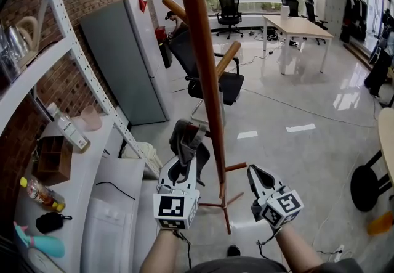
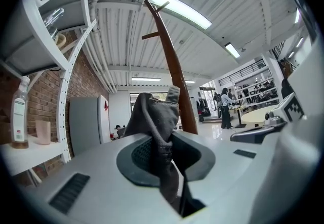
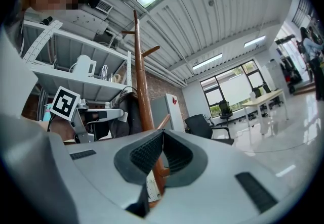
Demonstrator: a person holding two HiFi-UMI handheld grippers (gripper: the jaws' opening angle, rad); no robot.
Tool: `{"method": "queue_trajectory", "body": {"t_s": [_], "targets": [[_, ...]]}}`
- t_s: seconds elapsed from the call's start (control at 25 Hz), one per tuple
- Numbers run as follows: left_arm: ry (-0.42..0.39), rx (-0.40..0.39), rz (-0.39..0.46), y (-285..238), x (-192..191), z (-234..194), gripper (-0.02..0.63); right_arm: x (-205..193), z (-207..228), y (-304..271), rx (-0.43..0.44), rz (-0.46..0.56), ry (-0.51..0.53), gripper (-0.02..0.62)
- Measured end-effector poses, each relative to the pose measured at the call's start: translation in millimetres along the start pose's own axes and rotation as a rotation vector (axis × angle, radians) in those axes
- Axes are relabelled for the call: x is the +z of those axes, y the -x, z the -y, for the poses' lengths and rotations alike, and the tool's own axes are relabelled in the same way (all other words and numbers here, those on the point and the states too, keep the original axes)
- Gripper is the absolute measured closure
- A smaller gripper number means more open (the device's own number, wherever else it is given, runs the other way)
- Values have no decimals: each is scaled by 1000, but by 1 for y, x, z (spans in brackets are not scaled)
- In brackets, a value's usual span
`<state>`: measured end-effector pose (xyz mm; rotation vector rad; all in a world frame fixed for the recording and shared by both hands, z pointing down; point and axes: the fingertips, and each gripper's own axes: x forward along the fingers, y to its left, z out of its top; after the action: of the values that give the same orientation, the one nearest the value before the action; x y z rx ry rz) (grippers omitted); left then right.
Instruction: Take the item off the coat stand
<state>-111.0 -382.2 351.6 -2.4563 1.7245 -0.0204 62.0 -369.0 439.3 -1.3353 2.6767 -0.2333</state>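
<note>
A tall brown wooden coat stand point(image 1: 206, 81) rises in front of me, its pegs angling upward. A grey fabric item point(image 1: 183, 142) hangs low against the pole's left side. My left gripper point(image 1: 184, 164) is shut on it; in the left gripper view a fold of the grey fabric point(image 2: 152, 117) is pinched between the jaws of that gripper point(image 2: 163, 153), with the pole point(image 2: 174, 76) just behind. My right gripper point(image 1: 258, 180) is held right of the pole near its base. Its jaws point(image 3: 162, 134) meet at the tips with nothing in them, and the stand point(image 3: 142, 81) shows beyond.
A white shelf rack point(image 1: 74, 50) and a white counter point(image 1: 92, 167) with bottles stand at the left. Behind the stand are a grey cabinet point(image 1: 123, 50) and a black office chair point(image 1: 209, 77). A black stool point(image 1: 366, 185) stands at right, desks farther back.
</note>
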Motion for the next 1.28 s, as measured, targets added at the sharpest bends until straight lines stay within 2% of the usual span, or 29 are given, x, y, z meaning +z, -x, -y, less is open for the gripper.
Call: {"method": "queue_trajectory", "body": {"t_s": [0.8,1.04,1.28], "targets": [[20,-3,38,-19,43,-31,565,15,-1,1,-8,28,4,591],[26,39,49,-23,53,-53,565,12,-4,4,-9,26,-2,589],[61,107,18,-19,40,-79,565,9,-5,8,-15,20,-7,589]]}}
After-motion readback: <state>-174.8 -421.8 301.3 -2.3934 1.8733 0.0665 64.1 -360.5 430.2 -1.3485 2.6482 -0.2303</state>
